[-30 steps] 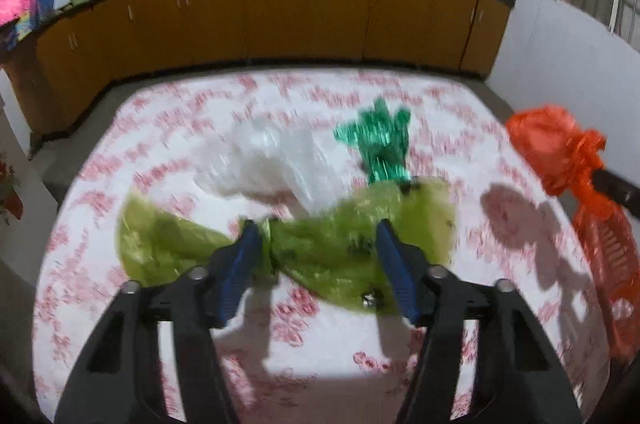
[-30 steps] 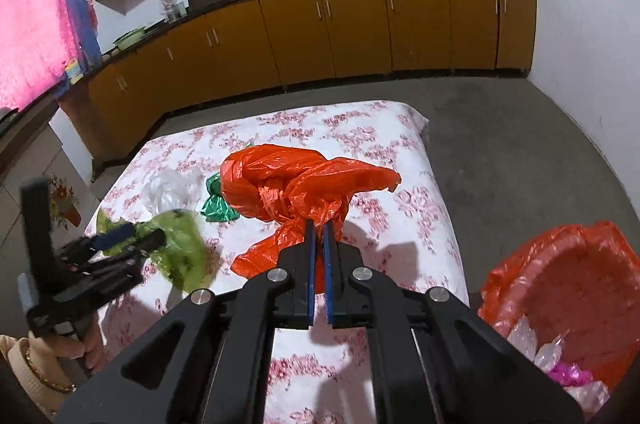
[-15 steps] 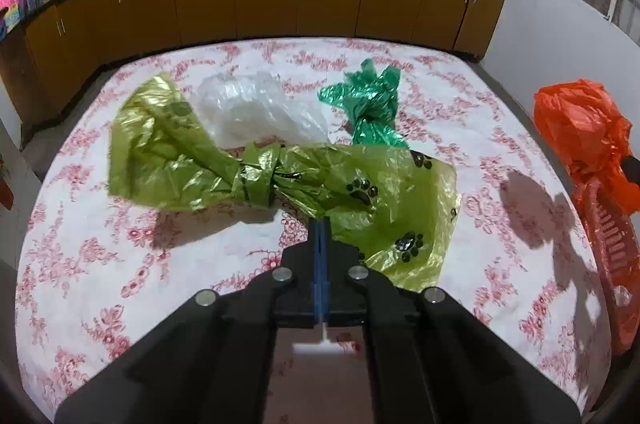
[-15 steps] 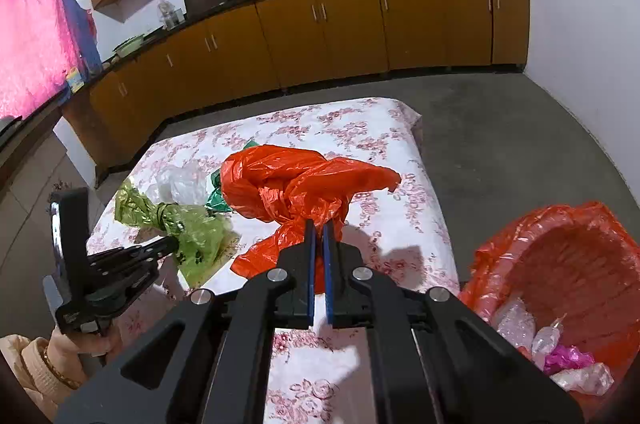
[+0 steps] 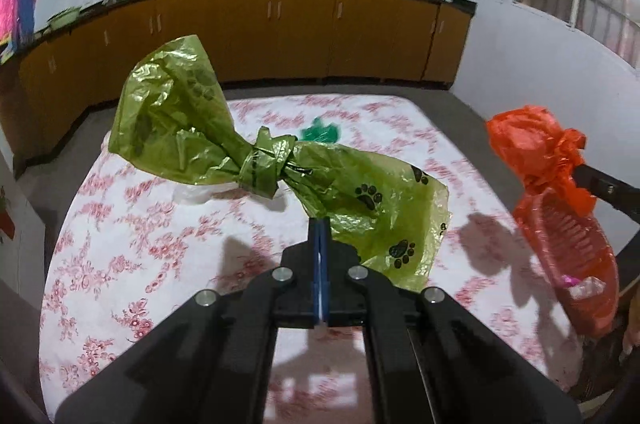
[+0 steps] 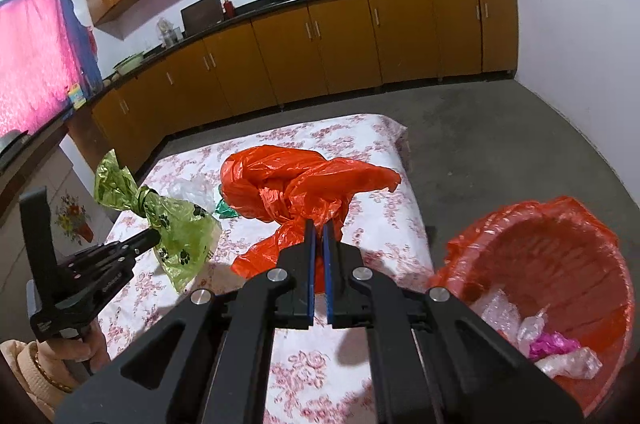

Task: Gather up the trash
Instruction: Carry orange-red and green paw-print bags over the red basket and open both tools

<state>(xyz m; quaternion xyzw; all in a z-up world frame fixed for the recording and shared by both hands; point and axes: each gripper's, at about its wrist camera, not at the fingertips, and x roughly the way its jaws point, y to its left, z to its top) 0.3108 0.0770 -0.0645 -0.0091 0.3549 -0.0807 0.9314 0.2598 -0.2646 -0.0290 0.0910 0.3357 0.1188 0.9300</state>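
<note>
The table [image 6: 384, 224] is lying under both grippers. At four o'clock in the right view the bin [image 6: 560, 264] is sitting beside it. The right gripper [image 6: 319, 224] is pinching the orange bag [image 6: 296, 179], held above the table. The left gripper [image 5: 319, 224] is clamping the green bag [image 5: 224, 143], lifted clear at nine o'clock.

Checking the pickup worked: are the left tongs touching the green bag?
Touching. The left wrist view shows the left tongs shut on the green bag, which hangs above the table; the right wrist view agrees.
</note>
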